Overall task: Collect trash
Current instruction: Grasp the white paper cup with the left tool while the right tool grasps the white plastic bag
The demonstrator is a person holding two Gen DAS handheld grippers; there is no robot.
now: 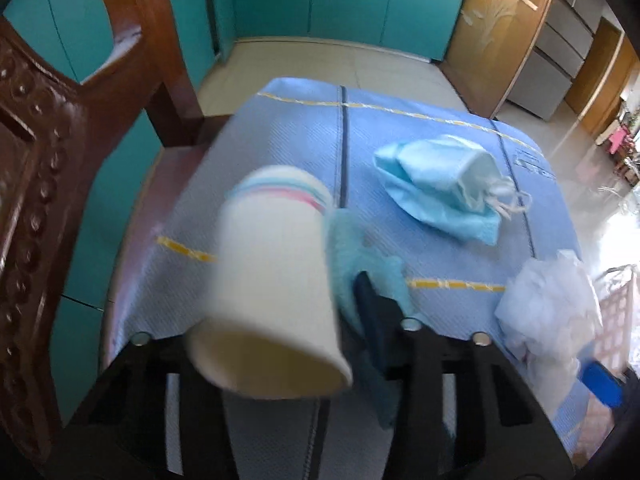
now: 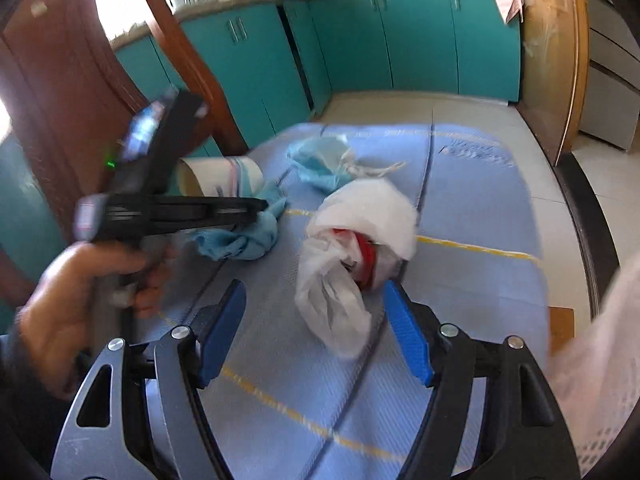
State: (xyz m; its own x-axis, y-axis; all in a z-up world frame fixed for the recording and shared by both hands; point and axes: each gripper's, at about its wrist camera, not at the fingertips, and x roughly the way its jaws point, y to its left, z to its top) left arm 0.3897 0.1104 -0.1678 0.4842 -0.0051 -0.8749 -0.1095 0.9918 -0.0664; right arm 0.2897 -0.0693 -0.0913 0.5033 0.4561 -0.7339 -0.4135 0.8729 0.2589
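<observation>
My left gripper (image 1: 320, 300) is shut on a white paper cup (image 1: 276, 284) with pastel stripes, held on its side above the blue mat (image 1: 420, 144); a crumpled blue cloth (image 1: 360, 260) is pinched beside the cup. From the right wrist view the left gripper (image 2: 256, 206), the cup (image 2: 220, 178) and the cloth (image 2: 244, 236) show at left. My right gripper (image 2: 316, 328) is open, its blue pads (image 2: 224, 332) either side of a white plastic bag (image 2: 352, 252) with red trash inside. A blue face mask (image 1: 440, 188) lies farther back on the mat.
The mat covers a wooden chair seat; its carved back (image 1: 36, 160) rises at left. The white bag (image 1: 552, 304) sits at the mat's right edge. A pale mesh basket (image 2: 600, 380) is at right. Teal cabinets (image 2: 360, 40) and tiled floor lie beyond.
</observation>
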